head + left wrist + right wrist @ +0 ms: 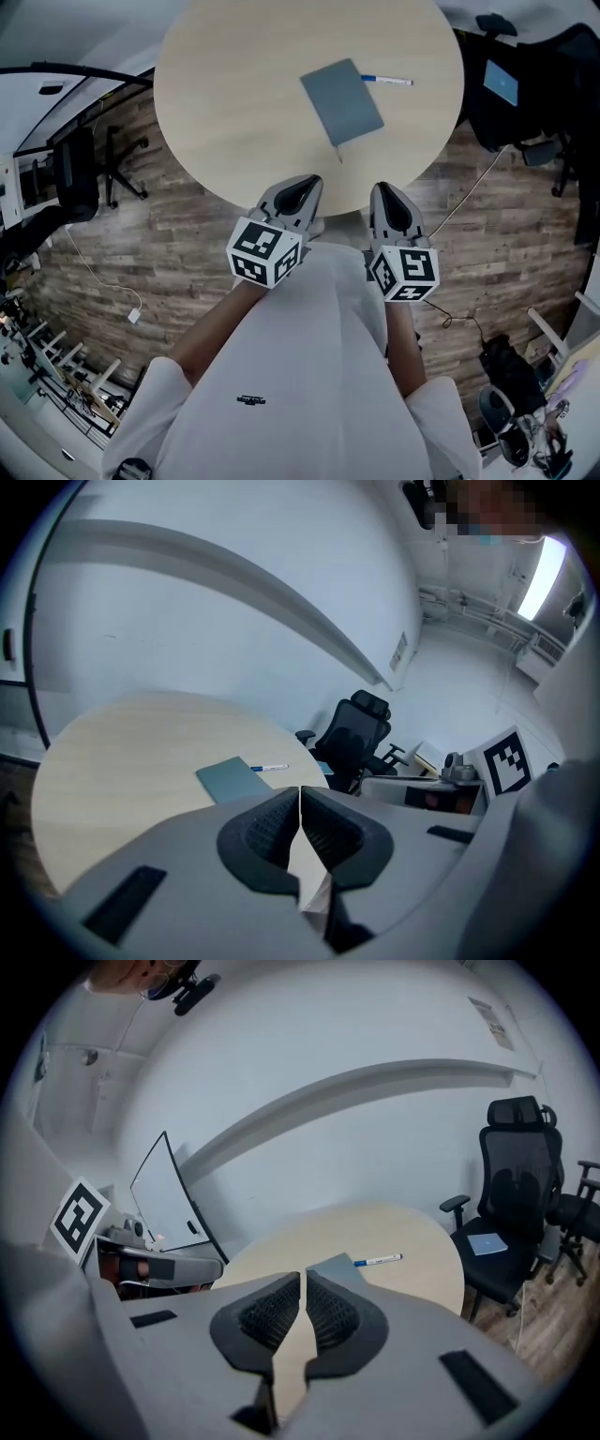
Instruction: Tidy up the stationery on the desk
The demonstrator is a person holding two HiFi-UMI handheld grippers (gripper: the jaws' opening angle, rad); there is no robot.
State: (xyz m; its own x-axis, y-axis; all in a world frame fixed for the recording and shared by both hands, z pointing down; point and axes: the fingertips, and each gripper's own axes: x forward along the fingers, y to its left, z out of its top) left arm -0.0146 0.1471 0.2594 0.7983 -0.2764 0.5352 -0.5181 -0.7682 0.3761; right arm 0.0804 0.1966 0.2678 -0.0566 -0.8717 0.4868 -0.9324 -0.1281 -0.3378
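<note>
A grey-blue notebook (342, 100) lies closed on the round light-wood table (234, 103), right of centre. A white pen with a blue cap (386, 81) rests just beyond its far right corner. Both also show in the left gripper view, the notebook (225, 780) and the pen (269, 767), and in the right gripper view, the notebook (328, 1267) and the pen (377, 1260). My left gripper (298, 192) and right gripper (389, 199) hang side by side at the table's near edge, well short of the stationery. Each is shut and holds nothing.
Black office chairs stand around the table: one to the left (89, 169), one at the far right (525, 89) with a blue booklet (487, 1243) on its seat. Cables (103, 281) trail over the wood-plank floor. A whiteboard (169, 1208) leans against the wall.
</note>
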